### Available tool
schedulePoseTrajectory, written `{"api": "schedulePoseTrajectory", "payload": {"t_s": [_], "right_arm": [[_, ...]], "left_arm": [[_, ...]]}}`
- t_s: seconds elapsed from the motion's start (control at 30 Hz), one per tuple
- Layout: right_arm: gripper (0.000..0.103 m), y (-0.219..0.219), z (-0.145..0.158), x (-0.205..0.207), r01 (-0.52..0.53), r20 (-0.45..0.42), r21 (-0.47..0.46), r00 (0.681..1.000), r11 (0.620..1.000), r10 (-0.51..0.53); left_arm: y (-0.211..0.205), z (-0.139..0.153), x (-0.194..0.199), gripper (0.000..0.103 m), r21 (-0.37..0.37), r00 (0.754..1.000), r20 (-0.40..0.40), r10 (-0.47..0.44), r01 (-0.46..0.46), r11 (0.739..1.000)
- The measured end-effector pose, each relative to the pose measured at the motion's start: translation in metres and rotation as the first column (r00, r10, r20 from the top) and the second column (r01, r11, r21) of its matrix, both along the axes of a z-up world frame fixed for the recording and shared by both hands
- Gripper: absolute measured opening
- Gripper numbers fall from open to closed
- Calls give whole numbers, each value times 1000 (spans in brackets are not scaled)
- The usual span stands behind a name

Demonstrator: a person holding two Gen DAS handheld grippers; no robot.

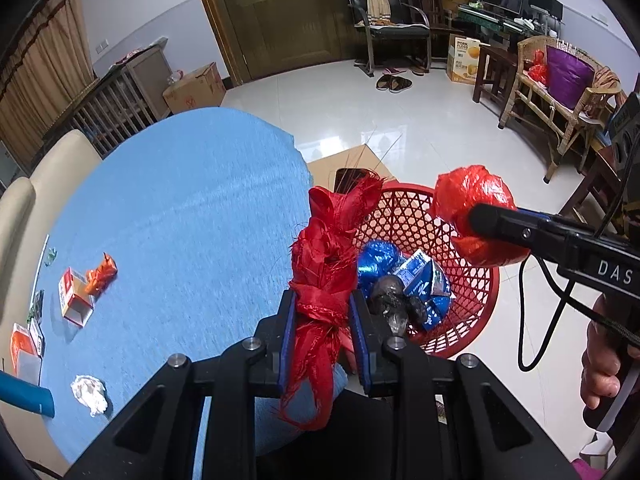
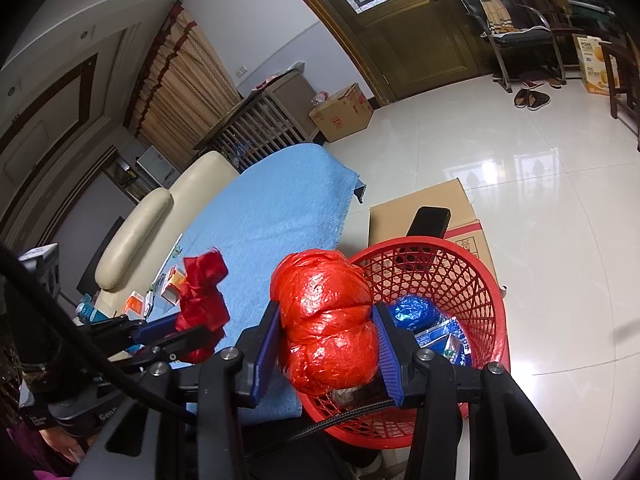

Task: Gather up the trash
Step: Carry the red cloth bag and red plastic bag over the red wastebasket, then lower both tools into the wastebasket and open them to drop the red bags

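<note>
A bundle of frayed red ribbon (image 1: 324,280) is clamped between the blue pads of the left gripper (image 1: 323,300), whose jaws are drawn in narrow around its knotted middle; the loose ends hang below the pads and the upper part stands above them. The bundle is held at the edge of the desk (image 1: 180,200), which is covered by a blue cloth, right next to the rim of a red basket (image 1: 476,300) standing on the floor beside the desk.

A crumpled red plastic bag (image 2: 328,320) is squeezed between the pads of the right gripper (image 2: 329,344), which are pressed into both of its sides (the wad bulges above and below the pads). In the left wrist view the bag is seen above the far rim of the basket, with the gripper's black finger across it. A hand (image 1: 604,368) is seen on the handle of that gripper at the right edge.

Inside the basket a blue foil ball (image 1: 378,260), a blue and white carton (image 1: 424,280) and something dark (image 1: 394,304) are already lying. Behind the basket a cardboard box (image 2: 424,208) lies flat with a black object on top.

On the desk, well apart from the grippers, more trash is left: an open small box (image 1: 74,298), an orange wrapper (image 1: 100,274) touching it, a crumpled white tissue (image 1: 90,394) and an orange packet (image 1: 24,344) near the edge.
</note>
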State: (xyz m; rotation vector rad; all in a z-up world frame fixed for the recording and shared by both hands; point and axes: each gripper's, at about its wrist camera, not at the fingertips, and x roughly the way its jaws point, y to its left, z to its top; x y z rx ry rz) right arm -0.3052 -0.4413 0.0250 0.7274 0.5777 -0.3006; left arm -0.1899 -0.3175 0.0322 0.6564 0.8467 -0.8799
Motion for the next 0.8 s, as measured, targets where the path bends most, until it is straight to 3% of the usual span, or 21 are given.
{"api": "schedulePoseTrajectory", "payload": {"t_s": [0.8], "right_arm": [[48,-6,-51,17,-2,-99,76,995,997,10]], "left_arm": [[-5,-36,15,27,29,995,-96,-11,14,999]]}}
